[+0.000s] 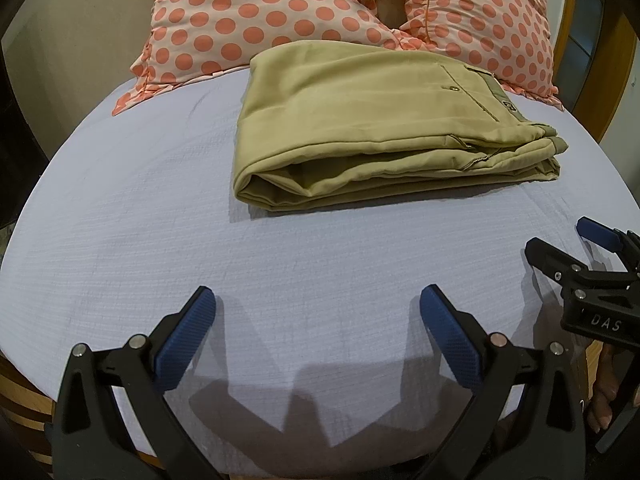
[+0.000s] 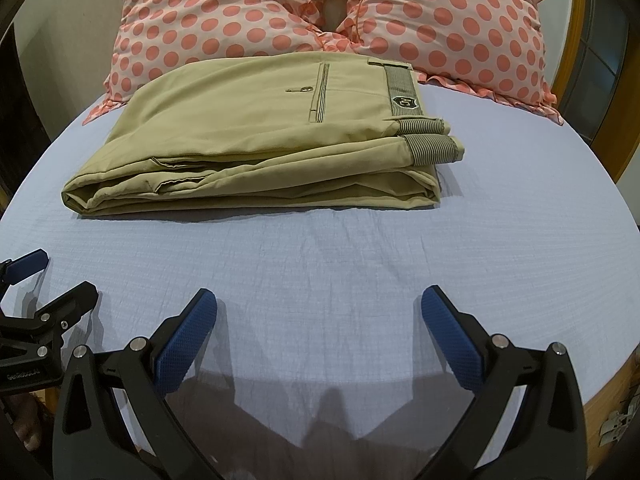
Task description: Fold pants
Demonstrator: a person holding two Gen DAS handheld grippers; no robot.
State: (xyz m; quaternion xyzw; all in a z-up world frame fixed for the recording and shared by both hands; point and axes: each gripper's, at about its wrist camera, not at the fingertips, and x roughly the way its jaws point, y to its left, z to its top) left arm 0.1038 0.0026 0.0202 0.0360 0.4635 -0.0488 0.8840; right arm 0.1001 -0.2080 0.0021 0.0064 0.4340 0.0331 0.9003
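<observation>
Khaki pants (image 1: 380, 128) lie folded into a compact stack on the light blue bed sheet (image 1: 160, 220), waistband to the right. They also show in the right wrist view (image 2: 260, 148), with the back pocket and label on top. My left gripper (image 1: 318, 312) is open and empty, hovering over the sheet near the pants' front edge. My right gripper (image 2: 320, 312) is open and empty too, over the sheet in front of the pants. The right gripper also shows at the right edge of the left wrist view (image 1: 568, 244).
Two polka-dot pillows (image 1: 280, 12) (image 2: 440, 20) lie behind the pants at the head of the bed. The wooden bed frame (image 2: 612, 392) runs along the near edge. The left gripper shows at the left edge of the right wrist view (image 2: 52, 280).
</observation>
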